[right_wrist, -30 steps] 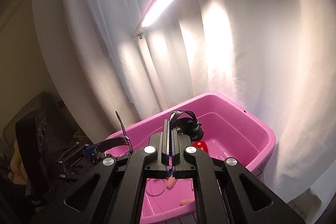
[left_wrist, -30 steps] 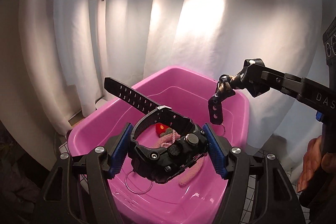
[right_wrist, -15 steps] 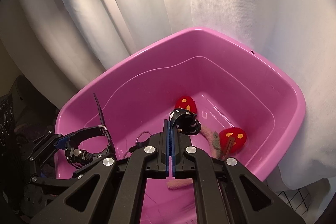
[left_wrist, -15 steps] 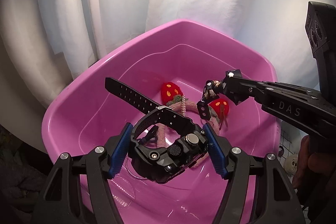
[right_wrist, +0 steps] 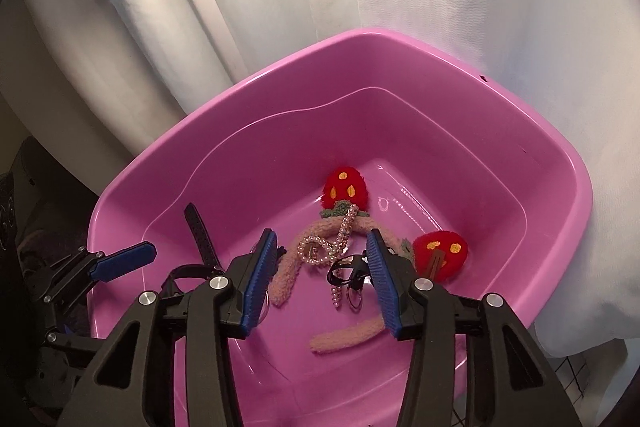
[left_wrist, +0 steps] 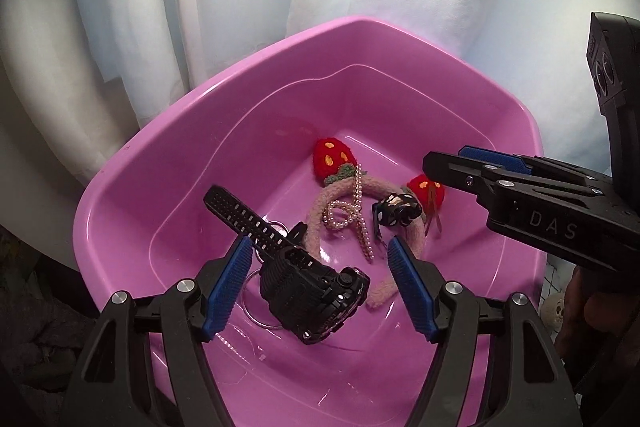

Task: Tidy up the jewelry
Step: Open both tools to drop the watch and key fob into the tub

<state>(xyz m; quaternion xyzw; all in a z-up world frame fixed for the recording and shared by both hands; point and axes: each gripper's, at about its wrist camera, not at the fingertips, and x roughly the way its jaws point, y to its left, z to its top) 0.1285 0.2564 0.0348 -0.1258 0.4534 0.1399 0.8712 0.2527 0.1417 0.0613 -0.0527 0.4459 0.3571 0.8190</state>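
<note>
Watch (left_wrist: 312, 291), 2 strawberries (left_wrist: 334, 157), 1 tub (left_wrist: 400, 39)

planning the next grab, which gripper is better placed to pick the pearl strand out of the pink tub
Right, probably. The right gripper is opening just short of the pearl strand; the left gripper frames the black watch.

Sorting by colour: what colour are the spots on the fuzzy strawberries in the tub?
Orange-yellow spots on red strawberries, clearest in the right wrist view.

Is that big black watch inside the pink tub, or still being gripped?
Inside. The black watch lies in the pink tub, with the left gripper opening and its blue pads clear of it.
</note>
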